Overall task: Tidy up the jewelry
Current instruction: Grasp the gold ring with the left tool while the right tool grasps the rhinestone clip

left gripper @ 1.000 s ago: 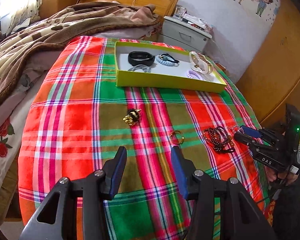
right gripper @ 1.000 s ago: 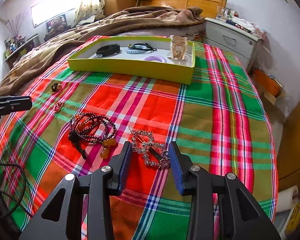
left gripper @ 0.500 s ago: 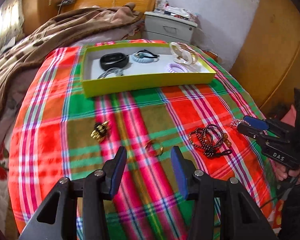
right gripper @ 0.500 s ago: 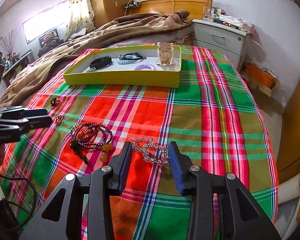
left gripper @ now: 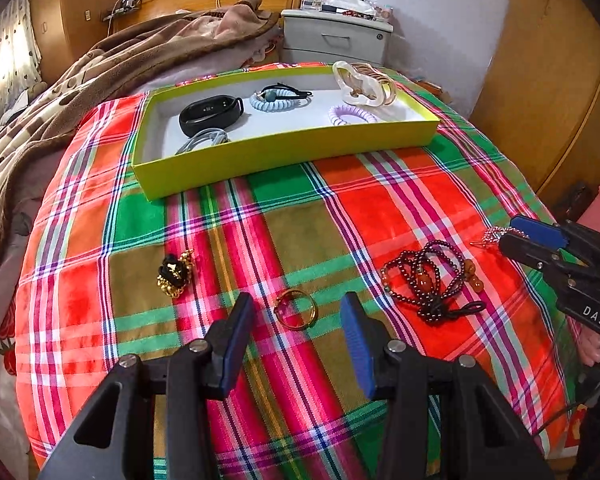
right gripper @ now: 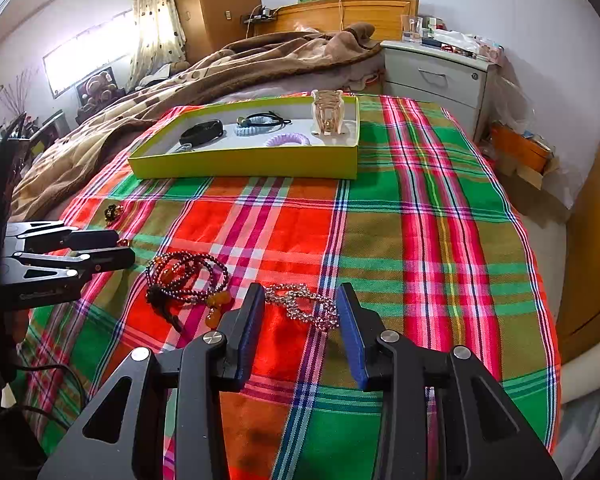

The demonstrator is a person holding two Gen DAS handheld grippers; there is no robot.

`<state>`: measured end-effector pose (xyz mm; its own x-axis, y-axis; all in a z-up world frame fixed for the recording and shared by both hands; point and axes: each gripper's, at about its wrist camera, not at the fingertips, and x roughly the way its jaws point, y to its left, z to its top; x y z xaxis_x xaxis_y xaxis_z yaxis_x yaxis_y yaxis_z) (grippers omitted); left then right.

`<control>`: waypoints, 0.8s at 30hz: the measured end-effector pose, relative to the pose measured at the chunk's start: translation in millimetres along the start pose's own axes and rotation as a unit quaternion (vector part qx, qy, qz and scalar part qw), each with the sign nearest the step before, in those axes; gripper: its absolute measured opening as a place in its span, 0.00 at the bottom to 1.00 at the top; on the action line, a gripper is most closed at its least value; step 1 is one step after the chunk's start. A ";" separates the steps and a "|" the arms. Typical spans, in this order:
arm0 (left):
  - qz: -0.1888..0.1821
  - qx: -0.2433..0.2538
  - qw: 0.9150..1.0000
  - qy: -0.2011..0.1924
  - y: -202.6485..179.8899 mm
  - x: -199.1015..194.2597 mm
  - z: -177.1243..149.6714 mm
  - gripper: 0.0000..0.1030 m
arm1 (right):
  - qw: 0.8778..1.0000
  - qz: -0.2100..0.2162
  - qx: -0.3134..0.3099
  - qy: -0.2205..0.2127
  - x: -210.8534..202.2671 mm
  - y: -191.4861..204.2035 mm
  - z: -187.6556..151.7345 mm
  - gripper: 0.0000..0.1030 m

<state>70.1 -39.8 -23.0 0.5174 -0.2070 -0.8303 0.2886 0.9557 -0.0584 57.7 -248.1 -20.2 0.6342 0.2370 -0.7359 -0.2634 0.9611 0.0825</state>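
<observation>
Left wrist view: yellow tray (left gripper: 284, 152) holds one black band (left gripper: 210, 114), two coil ties (left gripper: 350, 115), one claw clip (left gripper: 364, 84), one grey cable (left gripper: 204, 140). Four pieces lie loose on the bed. Left tool (left gripper: 296, 316) and right tool (right gripper: 300, 304) both gape, empty.

white letters "DAS" on the black body of the right claw (left gripper: 534, 242), no other legible text
</observation>
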 end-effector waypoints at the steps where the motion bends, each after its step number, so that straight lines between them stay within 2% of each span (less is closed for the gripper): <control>1: 0.003 0.002 1.000 0.001 0.4 0.2 0.4 0.39 | 1.000 0.001 0.001 0.000 0.0 -0.1 0.1 0.37; 8: 0.012 0.002 1.000 0.001 4.2 0.0 1.5 0.22 | 1.000 -0.001 0.002 -0.002 -0.2 0.3 1.3 0.37; 24: -0.007 -0.014 1.000 -0.020 14.1 -14.0 1.9 0.22 | 1.000 -0.001 0.006 -0.011 -4.3 3.7 4.7 0.37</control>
<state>68.5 -23.9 -11.2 0.5464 -0.2275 -0.8060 0.2726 0.9583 -0.0857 57.4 -244.8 -13.5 0.6510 0.2388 -0.7205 -0.2545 0.9630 0.0892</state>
